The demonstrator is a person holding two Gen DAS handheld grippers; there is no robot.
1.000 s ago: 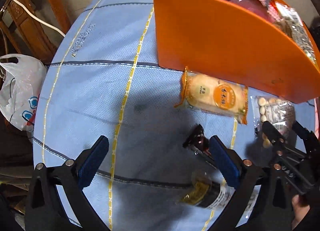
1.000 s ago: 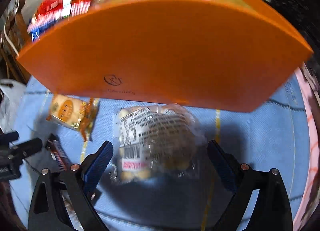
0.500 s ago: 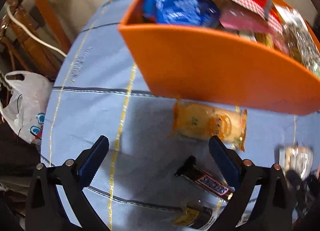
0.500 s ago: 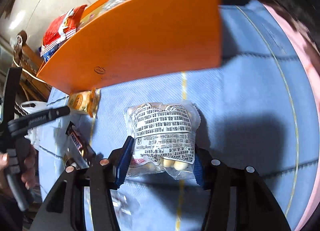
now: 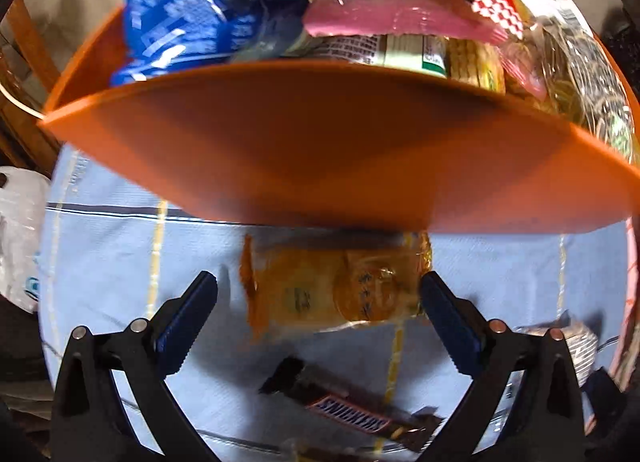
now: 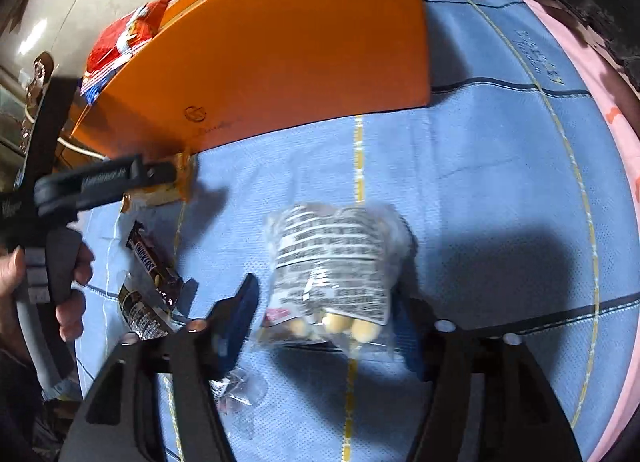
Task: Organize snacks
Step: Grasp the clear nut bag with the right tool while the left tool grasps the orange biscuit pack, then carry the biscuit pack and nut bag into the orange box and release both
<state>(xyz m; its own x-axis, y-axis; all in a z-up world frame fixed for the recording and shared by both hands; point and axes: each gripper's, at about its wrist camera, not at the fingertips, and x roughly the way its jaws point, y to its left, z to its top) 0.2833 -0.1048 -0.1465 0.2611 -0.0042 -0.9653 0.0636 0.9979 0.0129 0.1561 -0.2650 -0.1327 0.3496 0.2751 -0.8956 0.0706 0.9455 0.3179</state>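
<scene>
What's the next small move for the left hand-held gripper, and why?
Probably close on the orange-wrapped cake. The left hand-held gripper stands open with a pad on each side of it, neither pressing yet. The packet lies on the blue cloth against the orange box, which already holds snacks.

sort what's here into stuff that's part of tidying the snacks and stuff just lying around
Part of the job: orange bin, orange cake packet, Snickers bar, clear bag of round snacks, dark wrapped snack.

Lying about: white plastic bag, blue cloth, white cable.
</scene>
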